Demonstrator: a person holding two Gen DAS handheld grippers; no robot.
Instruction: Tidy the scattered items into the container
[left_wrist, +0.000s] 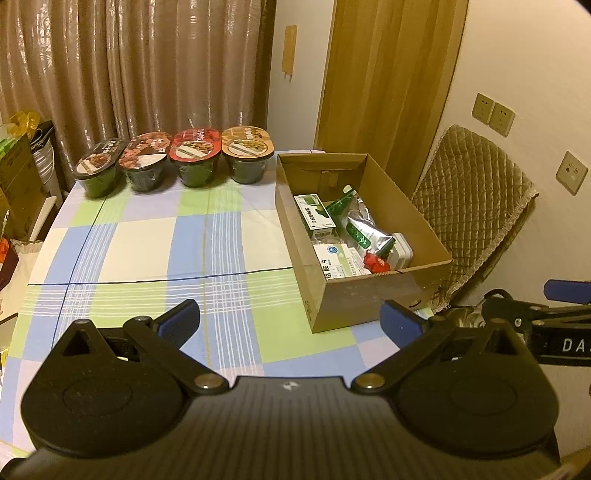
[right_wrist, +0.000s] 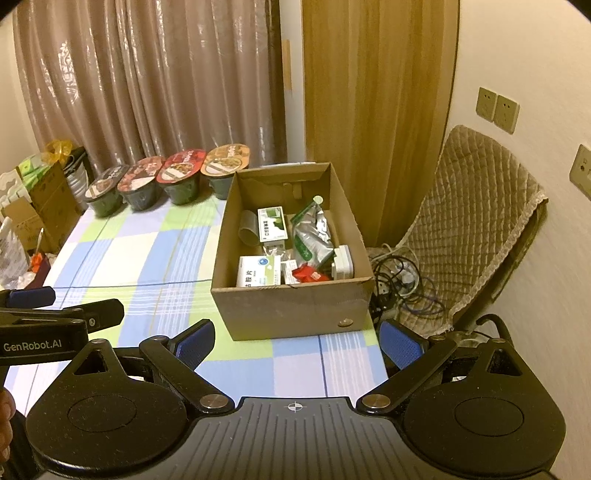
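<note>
Left wrist view: the left hand-held gripper (left_wrist: 290, 319) hangs above the checked-cloth table (left_wrist: 147, 258), its blue-padded fingers (left_wrist: 181, 319) spread wide apart and holding nothing. The open brown cardboard box (left_wrist: 354, 299) stands ahead on the right, with small medicine boxes (left_wrist: 314, 216) and a silver foil pouch (left_wrist: 364, 229) inside

Right wrist view: the right hand-held gripper (right_wrist: 297, 345) is likewise wide apart and empty, just before the cardboard box (right_wrist: 295, 310). Four sealed instant-meal bowls (right_wrist: 166, 181) line the table's far edge
</note>
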